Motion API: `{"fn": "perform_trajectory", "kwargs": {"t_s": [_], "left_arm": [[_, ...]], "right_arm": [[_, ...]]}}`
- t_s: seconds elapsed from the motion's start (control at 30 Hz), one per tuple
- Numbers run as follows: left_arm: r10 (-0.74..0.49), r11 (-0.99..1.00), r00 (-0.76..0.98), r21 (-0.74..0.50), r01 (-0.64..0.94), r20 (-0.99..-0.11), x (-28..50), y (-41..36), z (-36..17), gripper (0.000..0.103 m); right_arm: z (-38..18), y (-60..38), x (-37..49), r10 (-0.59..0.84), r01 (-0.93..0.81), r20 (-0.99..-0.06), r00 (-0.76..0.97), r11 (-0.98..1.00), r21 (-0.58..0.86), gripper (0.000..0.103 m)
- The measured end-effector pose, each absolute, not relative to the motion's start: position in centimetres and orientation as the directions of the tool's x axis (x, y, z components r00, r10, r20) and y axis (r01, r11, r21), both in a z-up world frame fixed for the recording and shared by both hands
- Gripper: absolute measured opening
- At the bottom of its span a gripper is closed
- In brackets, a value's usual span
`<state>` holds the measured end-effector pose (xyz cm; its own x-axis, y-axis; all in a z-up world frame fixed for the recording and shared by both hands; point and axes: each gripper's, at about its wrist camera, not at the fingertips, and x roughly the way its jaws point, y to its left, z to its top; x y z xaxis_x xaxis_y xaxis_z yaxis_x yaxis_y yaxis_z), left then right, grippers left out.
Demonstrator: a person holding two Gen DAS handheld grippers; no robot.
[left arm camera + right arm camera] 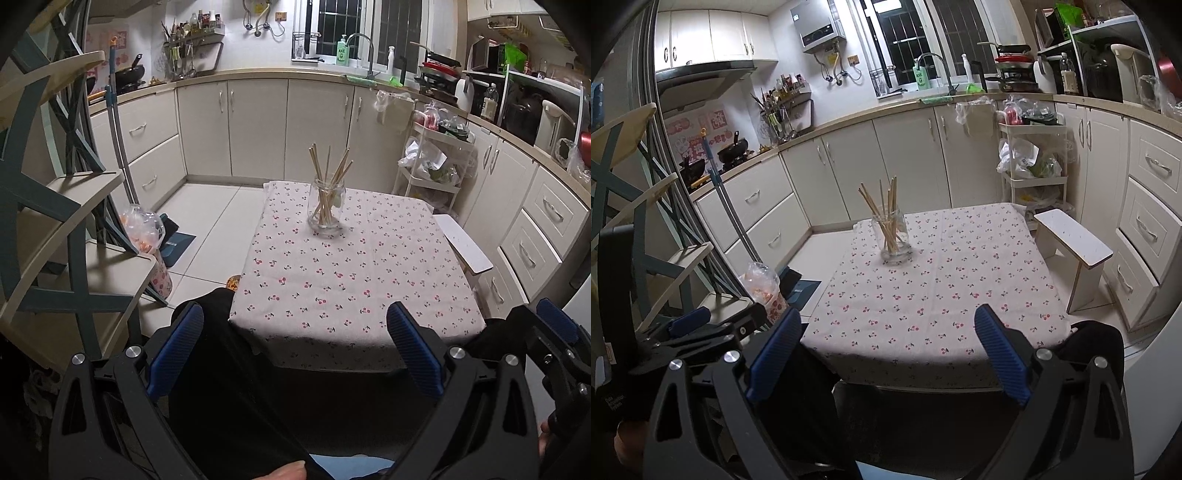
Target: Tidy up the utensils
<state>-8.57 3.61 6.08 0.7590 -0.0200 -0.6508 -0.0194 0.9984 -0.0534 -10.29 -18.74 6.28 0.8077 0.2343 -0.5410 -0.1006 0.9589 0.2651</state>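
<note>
Chopsticks point(327, 181) stood bundled in a glass jar point(325, 206) on the far half of the cherry-print table point(351, 280), seemingly already gathered. Both the left gripper point(295, 350) and right gripper point(886, 354) hung near the table's front edge, jaws apart, empty. Any further move would probably demand a long forward reach.

The left gripper point(295, 350) and right gripper point(886, 354) are showing black angular frames, ribbed blue pads point(1001, 354) and round silver screws point(457, 352). The person is wearing black trousers point(236, 369); bare fingertip skin point(284, 472) is peeking in below.
</note>
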Motion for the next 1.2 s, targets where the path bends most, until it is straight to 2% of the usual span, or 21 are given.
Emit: {"fn": "perform_trajectory", "kwargs": {"t_s": [0.3,1.2], "left_arm": [[-0.023,0.998,0.799,-0.057,-0.015,-0.601,-9.5,4.0,7.4,0.095],[-0.028,0.998,0.874,-0.056,0.002,-0.486,-12.4,3.6,11.0,0.096]], "right_arm": [[8.6,-18.3,-12.1,0.203,-0.116,-0.449,0.87,0.97,0.212,0.092],[11.4,-18.4,-15.2,0.195,-0.135,-0.341,0.92,0.972,0.19,0.093]]}}
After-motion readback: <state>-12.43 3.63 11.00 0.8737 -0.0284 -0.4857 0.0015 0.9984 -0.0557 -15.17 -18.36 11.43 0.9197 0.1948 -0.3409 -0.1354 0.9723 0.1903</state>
